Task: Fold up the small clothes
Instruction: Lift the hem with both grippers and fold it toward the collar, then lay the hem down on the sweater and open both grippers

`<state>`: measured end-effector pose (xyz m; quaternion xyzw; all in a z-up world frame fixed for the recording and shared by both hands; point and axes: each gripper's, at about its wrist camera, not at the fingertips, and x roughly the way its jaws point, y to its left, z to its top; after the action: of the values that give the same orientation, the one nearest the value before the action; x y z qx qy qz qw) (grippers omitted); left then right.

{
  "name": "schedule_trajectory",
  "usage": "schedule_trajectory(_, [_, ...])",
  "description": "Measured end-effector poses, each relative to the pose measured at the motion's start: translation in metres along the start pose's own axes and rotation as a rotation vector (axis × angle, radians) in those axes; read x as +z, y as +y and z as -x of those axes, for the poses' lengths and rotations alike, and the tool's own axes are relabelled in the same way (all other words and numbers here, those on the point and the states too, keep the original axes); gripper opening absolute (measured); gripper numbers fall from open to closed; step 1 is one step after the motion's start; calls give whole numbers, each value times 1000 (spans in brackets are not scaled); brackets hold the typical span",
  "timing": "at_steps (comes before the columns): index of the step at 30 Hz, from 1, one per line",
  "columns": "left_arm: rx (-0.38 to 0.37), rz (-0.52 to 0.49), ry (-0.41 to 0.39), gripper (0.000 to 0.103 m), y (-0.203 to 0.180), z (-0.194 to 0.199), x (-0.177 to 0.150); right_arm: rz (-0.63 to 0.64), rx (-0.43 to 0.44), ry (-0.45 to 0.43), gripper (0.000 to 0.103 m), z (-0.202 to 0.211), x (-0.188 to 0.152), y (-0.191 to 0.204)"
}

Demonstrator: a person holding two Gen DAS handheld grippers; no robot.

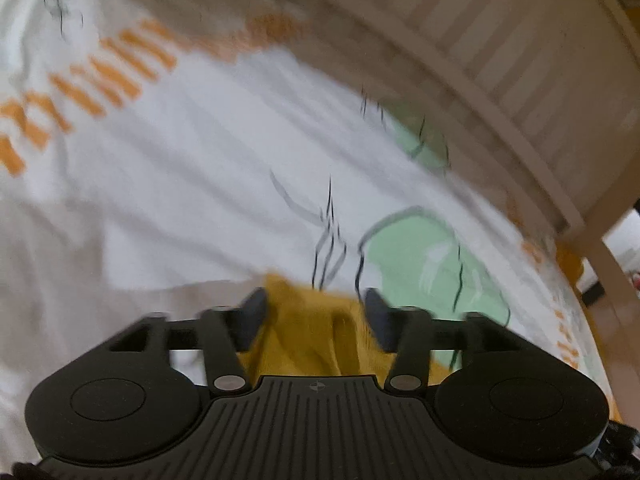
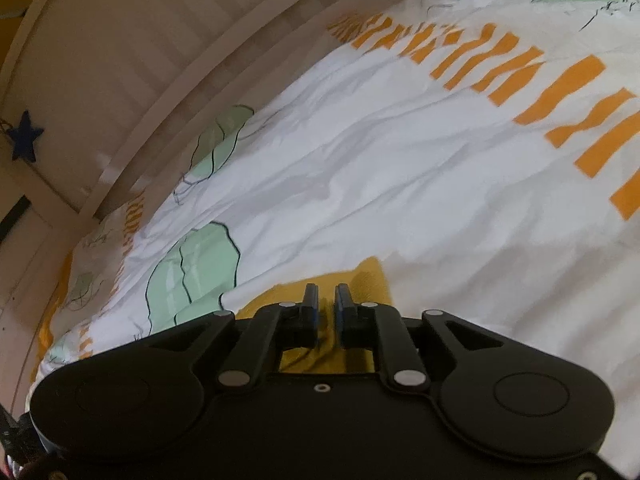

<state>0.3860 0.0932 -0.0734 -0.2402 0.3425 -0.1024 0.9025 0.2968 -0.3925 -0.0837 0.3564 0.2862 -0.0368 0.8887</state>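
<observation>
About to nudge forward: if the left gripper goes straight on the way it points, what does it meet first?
The yellow garment already lies between the open left gripper fingers, so it meets that first. Beyond it comes the white patterned bedcover. Depth is unclear, as the view is blurred.

Patterned white bedsheet [image 2: 360, 168], slatted cream bed rail [image 1: 500, 40], blue star [image 2: 25, 141]

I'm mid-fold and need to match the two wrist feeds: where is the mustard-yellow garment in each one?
Left wrist view: the mustard-yellow knitted garment is at bottom centre, between the open left claw fingers.
Right wrist view: the same garment is at bottom centre, under and just beyond the nearly shut right claw; whether it is gripped is unclear.
Shared landmark: the pale green outlined patch on the white printed bedsheet, beside the garment.
</observation>
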Motion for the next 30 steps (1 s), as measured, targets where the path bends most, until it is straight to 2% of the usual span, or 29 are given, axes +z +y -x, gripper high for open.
schedule_trajectory(2, [-3, -11, -26, 67, -1, 7, 6, 4, -10, -16, 50, 4, 2, -2])
schedule_trajectory(6, [9, -100, -52, 69, -16, 27, 6, 71, -17, -57, 53, 22, -1, 4])
schedule_trajectory(9, [8, -195, -29, 71, -34, 38, -7, 168, -16, -63, 58, 35, -8, 16])
schedule_trajectory(18, [-59, -418, 109, 71, -76, 45, -62, 401, -30, 17, 57, 45, -43, 33])
schedule_trajectory(22, [-70, -508, 155, 71, -94, 36, -77, 388, -21, 25, 54, 46, -50, 28])
schedule_trajectory(24, [-69, -544, 172, 71, -102, 30, -82, 386, -10, 29, 46, 47, -54, 25])
schedule_trajectory(26, [-67, -574, 183, 71, -108, 27, -88, 394, -1, 44, 34, 47, -57, 23])
schedule_trajectory(30, [-50, -615, 210, 71, -118, 19, -99, 350, 23, 60, 34, 44, -62, 14])
